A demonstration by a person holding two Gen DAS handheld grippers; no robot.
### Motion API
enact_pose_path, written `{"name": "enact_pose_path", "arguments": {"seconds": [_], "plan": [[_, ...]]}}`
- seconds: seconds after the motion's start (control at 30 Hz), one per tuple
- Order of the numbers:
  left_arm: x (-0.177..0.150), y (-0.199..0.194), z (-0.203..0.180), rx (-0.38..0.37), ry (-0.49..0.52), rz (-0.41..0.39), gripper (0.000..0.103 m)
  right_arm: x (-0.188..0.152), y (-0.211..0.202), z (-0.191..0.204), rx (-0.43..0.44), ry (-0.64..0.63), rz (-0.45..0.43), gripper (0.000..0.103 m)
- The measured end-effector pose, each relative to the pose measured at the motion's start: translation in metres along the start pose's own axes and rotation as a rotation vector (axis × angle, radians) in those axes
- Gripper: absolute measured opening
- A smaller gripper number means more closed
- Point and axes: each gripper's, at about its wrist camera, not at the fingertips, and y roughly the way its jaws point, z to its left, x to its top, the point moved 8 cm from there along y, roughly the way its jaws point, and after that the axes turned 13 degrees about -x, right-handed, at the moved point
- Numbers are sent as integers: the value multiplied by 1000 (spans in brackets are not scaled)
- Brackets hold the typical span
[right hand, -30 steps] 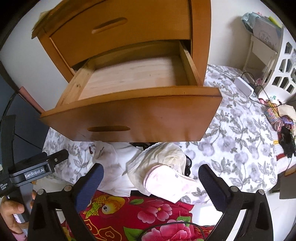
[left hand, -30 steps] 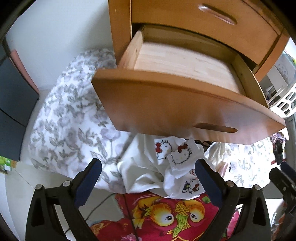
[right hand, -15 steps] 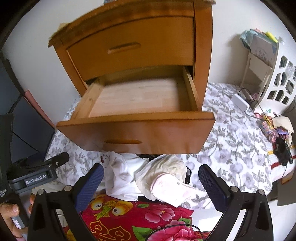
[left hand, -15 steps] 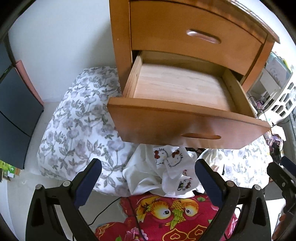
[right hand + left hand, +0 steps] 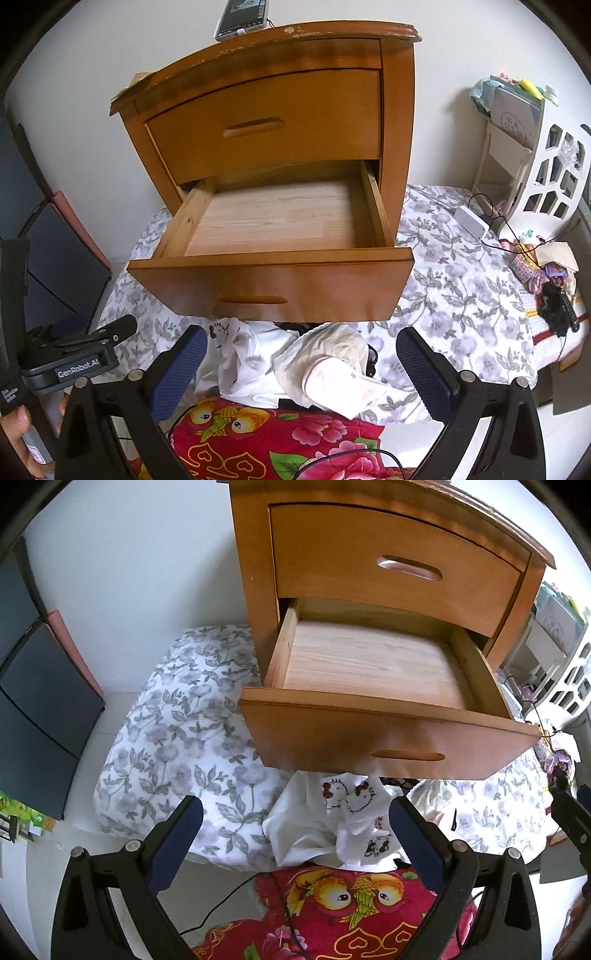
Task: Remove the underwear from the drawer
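Below the pulled-out drawer (image 5: 269, 291), bare wood inside, I logged: white underwear (image 5: 332, 827) heaped on the floral bedding (image 5: 177, 738), cream and pink pieces (image 5: 332, 365) beside it. My left gripper (image 5: 295, 834) and right gripper (image 5: 301, 365): jaws spread wide, holding nothing.

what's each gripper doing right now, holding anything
Left gripper: open, holding nothing.
Right gripper: open, holding nothing; the underwear lies loose below it.
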Motion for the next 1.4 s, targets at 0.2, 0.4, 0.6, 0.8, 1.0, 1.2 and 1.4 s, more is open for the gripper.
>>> {"name": "enact_pose_path", "arguments": {"seconds": [0.2, 0.4, 0.6, 0.8, 1.0, 1.2, 1.4], "plan": [[0, -3, 0, 11, 6, -3, 101, 0, -1, 1, 2, -5, -3, 103], [0, -2, 1, 16, 6, 0, 101, 1, 0, 1, 4, 1, 4, 103], [-1, 0, -1, 17, 9, 8, 101, 1, 2, -1, 2, -1, 2, 103], [-2, 1, 1, 17, 0, 16, 101, 1, 2, -2, -1, 1, 3, 103], [-3, 2, 2, 14, -8, 26, 101, 2, 2, -1, 0, -1, 2, 103], [-4, 3, 3, 15, -12, 31, 101, 1, 2, -2, -4, 3, 1, 103], [-4, 4, 3, 7, -13, 37, 101, 1, 2, -2, -3, 0, 4, 103]]}}
